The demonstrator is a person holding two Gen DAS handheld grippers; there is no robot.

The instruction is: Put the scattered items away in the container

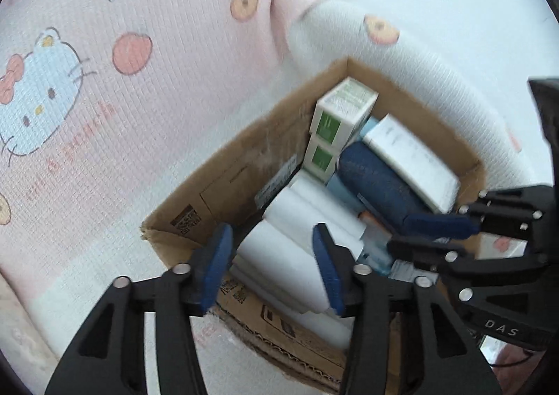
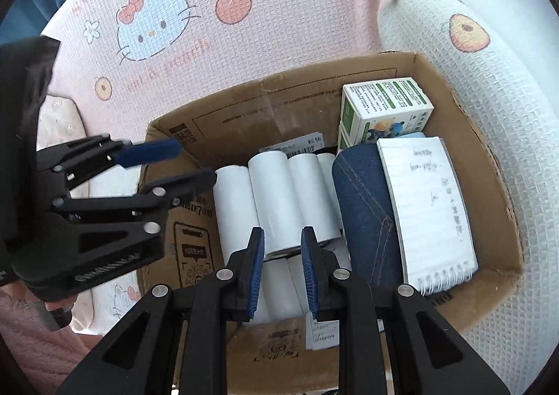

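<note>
An open cardboard box (image 2: 279, 94) (image 1: 223, 178) sits on a pink cartoon-cat blanket. Inside lie several white rolls (image 2: 276, 196) (image 1: 307, 220), a denim pouch (image 2: 363, 199) (image 1: 377, 182), a spiral notepad (image 2: 426, 206) (image 1: 412, 164) and two stacked green-and-white cartons (image 2: 384, 108) (image 1: 344, 105). My left gripper (image 1: 272, 265) (image 2: 197, 161) hovers over the box's left end, open wide and empty, with the rolls below it. My right gripper (image 2: 283, 272) (image 1: 398, 234) hangs over the rolls in the middle, shut, its blue pads close together and gripping nothing.
The pink blanket (image 2: 195, 45) (image 1: 139, 115) spreads behind and left of the box. A thick white waffle-knit fold (image 2: 489, 122) (image 1: 436, 73) presses along the box's right side. A pale cushion (image 2: 59, 122) and fluffy pink fabric (image 2: 21, 342) lie at the left.
</note>
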